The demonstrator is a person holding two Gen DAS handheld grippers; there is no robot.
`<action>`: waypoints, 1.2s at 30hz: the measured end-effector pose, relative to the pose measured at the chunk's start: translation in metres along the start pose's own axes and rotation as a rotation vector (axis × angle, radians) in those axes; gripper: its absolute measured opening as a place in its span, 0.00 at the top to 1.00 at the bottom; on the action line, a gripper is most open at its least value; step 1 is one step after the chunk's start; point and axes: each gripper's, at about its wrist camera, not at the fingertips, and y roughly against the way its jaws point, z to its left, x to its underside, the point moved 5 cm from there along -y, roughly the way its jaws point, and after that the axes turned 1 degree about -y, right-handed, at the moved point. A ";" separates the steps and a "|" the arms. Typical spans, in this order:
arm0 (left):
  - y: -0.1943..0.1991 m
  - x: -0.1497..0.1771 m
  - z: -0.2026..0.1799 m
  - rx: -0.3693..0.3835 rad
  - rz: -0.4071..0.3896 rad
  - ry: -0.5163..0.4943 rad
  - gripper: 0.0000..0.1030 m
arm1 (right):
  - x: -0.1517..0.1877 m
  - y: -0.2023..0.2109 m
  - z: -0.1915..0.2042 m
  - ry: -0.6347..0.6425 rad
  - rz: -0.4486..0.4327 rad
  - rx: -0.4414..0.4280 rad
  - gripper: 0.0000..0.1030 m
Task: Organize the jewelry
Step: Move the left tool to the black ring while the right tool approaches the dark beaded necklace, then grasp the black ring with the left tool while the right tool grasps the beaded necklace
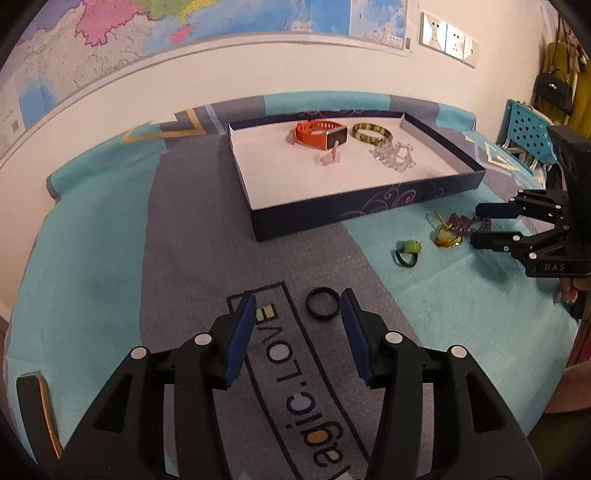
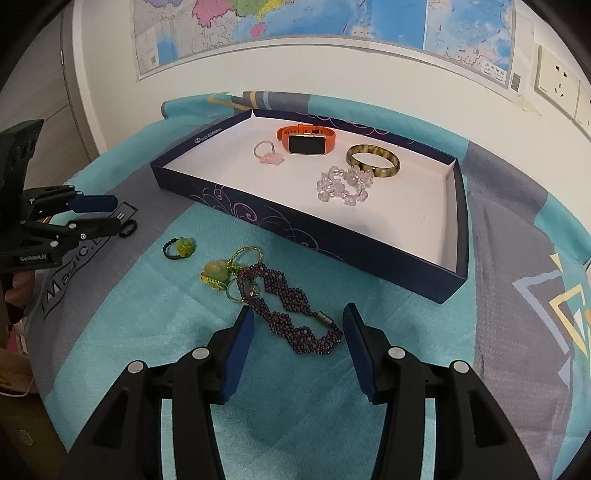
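Left gripper [image 1: 298, 301]: blue-padded jaws are standing apart, nothing clamped. The plain black ring [image 1: 322, 300] is lying flat on the cloth just beyond and between the fingertips, nearer the right-hand pad; whether it is touching that pad cannot be told. Below it, printed text on the grey and turquoise tablecloth [image 1: 110, 258] is reading upside down: "LOVE", then letters cut off by the gripper body.

Right gripper [image 2: 298, 323]: jaws are likewise standing apart, gripping nothing. The dark purple beaded bracelet with a metal clasp [image 2: 291, 310] is lying on the cloth between the fingertips, its far end running into a tangle of small gold-wire and green-stone rings [image 2: 221, 273]; single pieces there are hard to separate. Left of the bracelet, a black-banded ring with a green stone [image 2: 180, 248] is sitting alone.

Markings: "GenRobot.AI" is showing on the left gripper's side in the right wrist view; "DAS" on the right gripper's side in the left wrist view.

Beyond the bracelet, the shallow navy box with a white floor [image 2: 295, 229] is holding an orange-strapped smartwatch [image 2: 306, 142], a brown mottled bangle [image 2: 373, 160], a clear crystal bead bracelet [image 2: 343, 184] and a small pink ring [image 2: 266, 152]. Small white lettering on the box rim is unreadable. A wall map [image 2: 332, 18] is hanging behind; its labels are too small.
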 end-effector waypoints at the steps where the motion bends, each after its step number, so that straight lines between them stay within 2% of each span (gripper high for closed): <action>1: -0.002 0.001 -0.001 0.006 0.009 -0.002 0.54 | 0.000 0.000 0.000 -0.001 0.000 -0.001 0.55; 8: -0.009 0.002 -0.009 0.029 0.036 -0.017 0.58 | 0.001 0.002 0.005 -0.002 -0.002 -0.025 0.76; 11: -0.010 0.001 -0.013 0.050 0.037 -0.016 0.70 | 0.001 0.003 0.005 -0.020 -0.003 -0.049 0.91; 14: -0.010 0.001 -0.018 0.059 0.035 -0.023 0.78 | 0.002 0.004 0.006 -0.031 -0.005 -0.054 0.92; 23: -0.006 0.002 -0.020 0.091 0.020 -0.004 0.78 | -0.003 0.028 -0.002 -0.142 -0.078 -0.154 0.95; 32: 0.003 -0.004 -0.022 0.107 -0.010 0.004 0.78 | -0.012 0.050 -0.007 -0.169 -0.151 -0.174 0.97; 36: 0.006 -0.007 -0.021 0.110 -0.024 0.013 0.78 | -0.012 0.048 -0.008 -0.172 -0.142 -0.171 0.97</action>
